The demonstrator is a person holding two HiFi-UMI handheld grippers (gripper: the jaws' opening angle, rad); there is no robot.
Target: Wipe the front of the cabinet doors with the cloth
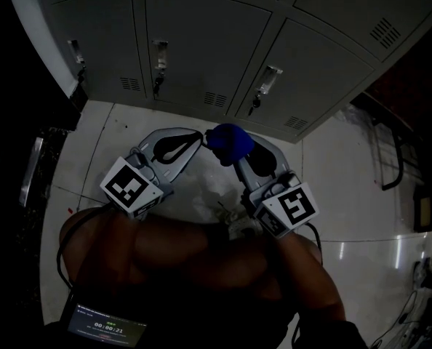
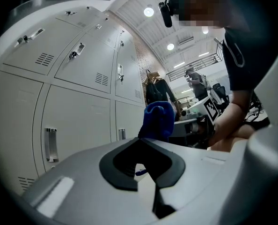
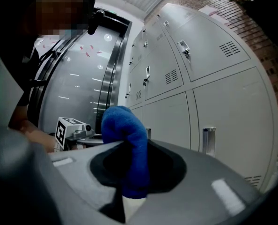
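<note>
Blue cloth (image 1: 229, 142) sits bunched in the right gripper (image 1: 238, 153), whose jaws are clamped on it. It hangs low, short of the grey cabinet doors (image 1: 201, 42) and apart from them. Just beside it, the left gripper (image 1: 193, 141) has its jaws together on nothing. Wiping looks not yet begun — the next move calls for pressing the cloth flat to a door and sweeping across, skirting the latches (image 1: 160, 55).
</note>
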